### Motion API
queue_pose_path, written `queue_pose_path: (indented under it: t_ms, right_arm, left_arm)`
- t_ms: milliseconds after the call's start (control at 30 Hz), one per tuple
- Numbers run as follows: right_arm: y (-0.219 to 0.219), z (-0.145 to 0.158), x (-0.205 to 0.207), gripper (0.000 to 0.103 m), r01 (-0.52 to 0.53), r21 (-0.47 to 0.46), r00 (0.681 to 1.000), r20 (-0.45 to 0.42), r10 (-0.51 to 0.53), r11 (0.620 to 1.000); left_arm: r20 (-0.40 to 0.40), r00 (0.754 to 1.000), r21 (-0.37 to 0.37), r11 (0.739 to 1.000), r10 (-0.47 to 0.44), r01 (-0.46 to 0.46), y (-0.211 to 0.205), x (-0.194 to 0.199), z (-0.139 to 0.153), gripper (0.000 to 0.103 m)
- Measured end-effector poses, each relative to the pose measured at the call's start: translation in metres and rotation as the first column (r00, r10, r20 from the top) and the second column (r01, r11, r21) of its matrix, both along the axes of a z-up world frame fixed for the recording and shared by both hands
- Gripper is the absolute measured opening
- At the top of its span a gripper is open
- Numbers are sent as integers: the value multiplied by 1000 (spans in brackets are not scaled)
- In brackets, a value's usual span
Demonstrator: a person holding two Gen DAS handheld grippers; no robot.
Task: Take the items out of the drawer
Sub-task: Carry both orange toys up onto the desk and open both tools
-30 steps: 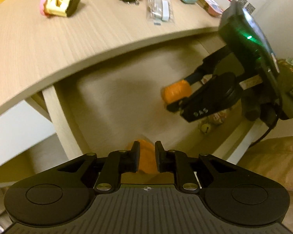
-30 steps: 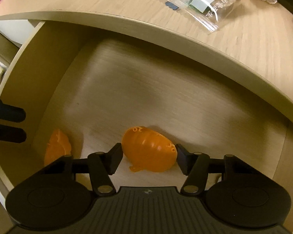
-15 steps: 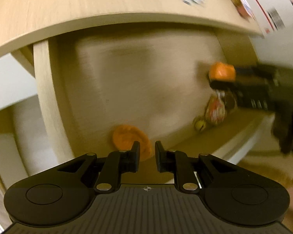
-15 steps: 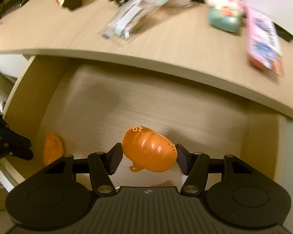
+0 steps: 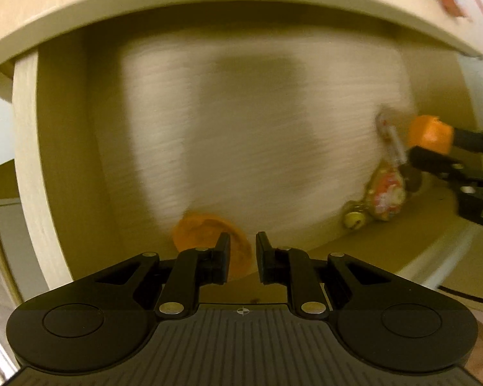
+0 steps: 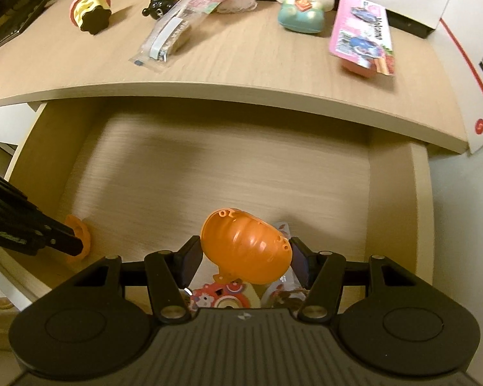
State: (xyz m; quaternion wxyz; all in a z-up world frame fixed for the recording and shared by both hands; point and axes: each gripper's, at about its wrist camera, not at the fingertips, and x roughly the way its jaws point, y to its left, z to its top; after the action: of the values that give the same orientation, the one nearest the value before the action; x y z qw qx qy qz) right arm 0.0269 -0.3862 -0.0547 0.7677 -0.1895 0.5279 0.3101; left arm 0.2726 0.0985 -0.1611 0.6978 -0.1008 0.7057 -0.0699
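Orange plastic fills the right gripper (image 6: 243, 259), whose two fingers pinch a ribbed orange shell half (image 6: 244, 251) from either side, holding it above the open drawer (image 6: 396, 212) with its hollow edge turned toward 11 o'clock. Below the shell, at 6 o'clock in the right wrist view, colourful keychain toys (image 6: 222, 297) lie on the drawer floor near the front wall. A second orange shell piece (image 5: 206, 234) rests at the drawer's near left corner; the left gripper (image 5: 243, 259) hovers just over it, fingers a narrow gap apart and gripping nothing, the piece showing behind its left finger. From the left wrist camera, blurred by motion, the right gripper and its load appear at 3 o'clock, with a small bell (image 5: 354, 220) on the floor beneath. On the light wood desktop (image 6: 241, 61) above the drawer sit a cake-shaped toy (image 6: 90, 9) at 10 o'clock, a clear packet (image 6: 170, 35) at 11, a pastel plush figure (image 6: 304, 6) at 1 and a pink blister pack (image 6: 362, 35) at 2
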Motion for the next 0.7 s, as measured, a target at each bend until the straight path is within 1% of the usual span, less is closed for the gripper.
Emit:
queue_pose_path:
  t_ms: [67,167,233,267,333,400,500,533,633,700]
  right_arm:
    - [-5,3,0,58,-5,3,1000,6,5,1000]
    - [-12,9,-1,58,-16,8,1000,14,16,1000]
    - [-15,13,-2,58,-21,14,1000,17,20,1000]
    - [-2,4,-7,58,-21,16,1000,18,21,1000]
    - [-5,6,-8,58,-23,21,1000,19,23,1000]
    - [-6,7,-9,58,-21,27,1000,18,21,999]
    - [-6,9,-15,58,-15,35,1000,17,15,999]
    - [-6,10,-16,58,-16,38,1000,17,15,999]
    - [-6,15,-20,58,-23,44,999,23,22,999]
    - [-7,20,-25,58,-30,46,999,31,28,999]
  left_arm:
    - [-14,1000,9,1000,-6,6,1,0,-10,19]
    - [-6,999,12,999,-33,33,-1,1,-20,17]
    - [3,999,-6,999,-49,49,-3,3,-26,18]
    - [14,998,-24,998,-55,55,-4,3,-26,15]
    - [50,996,-67,995,-67,70,-5,3,-27,12]
    - [99,992,-79,993,-79,87,-3,3,-25,10]
    - [191,976,-89,988,-109,128,1,-1,-17,10]
    - [219,968,-90,985,-122,145,1,-3,-11,10]
    - [305,937,-70,977,-170,200,0,-15,11,10]
    - [363,915,-66,975,-176,214,2,-23,27,10]
